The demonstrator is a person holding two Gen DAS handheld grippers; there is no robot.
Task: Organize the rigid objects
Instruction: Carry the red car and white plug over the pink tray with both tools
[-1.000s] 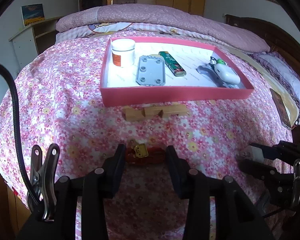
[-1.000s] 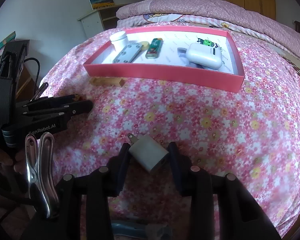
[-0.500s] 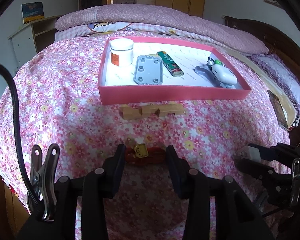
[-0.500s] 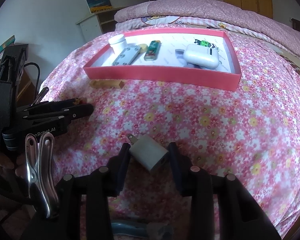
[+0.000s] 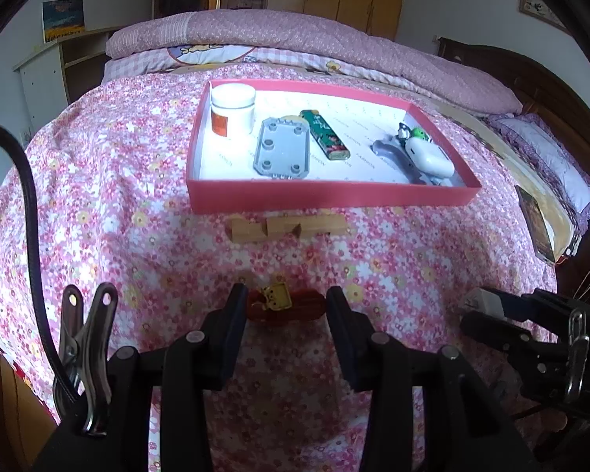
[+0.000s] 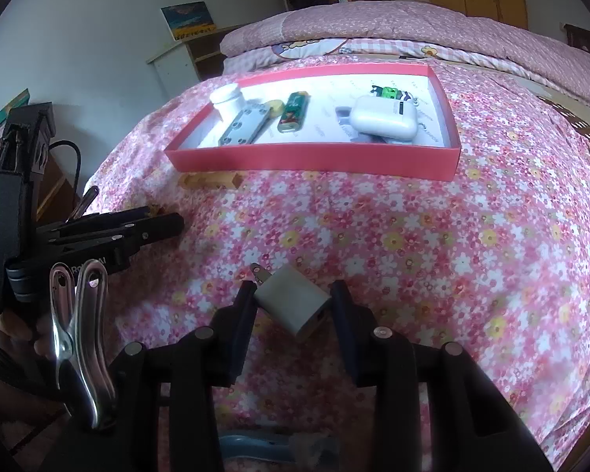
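Note:
My left gripper [image 5: 285, 305] is shut on a small red toy with a yellow part [image 5: 283, 306], held above the floral bedspread. My right gripper [image 6: 291, 302] is shut on a white plug adapter [image 6: 293, 302], also in the left wrist view [image 5: 482, 302]. A pink tray [image 5: 334, 193] ahead holds a white jar [image 5: 233, 109], a grey plate [image 5: 282, 148], a green lighter [image 5: 324, 134] and a white earbud case [image 5: 430, 156]. A wooden block piece [image 5: 285, 228] lies on the bedspread just before the tray.
The tray also shows in the right wrist view [image 6: 314, 155], with the wooden piece [image 6: 210, 179] at its near left corner. The left gripper [image 6: 98, 232] is at the left there. A folded quilt [image 5: 295, 35] lies behind the tray. A book [image 5: 535, 226] lies at the right bed edge.
Both grippers have drawn slightly back from the tray while keeping their holds; the tray looks a little farther and lower in view. Nothing was released or picked up.

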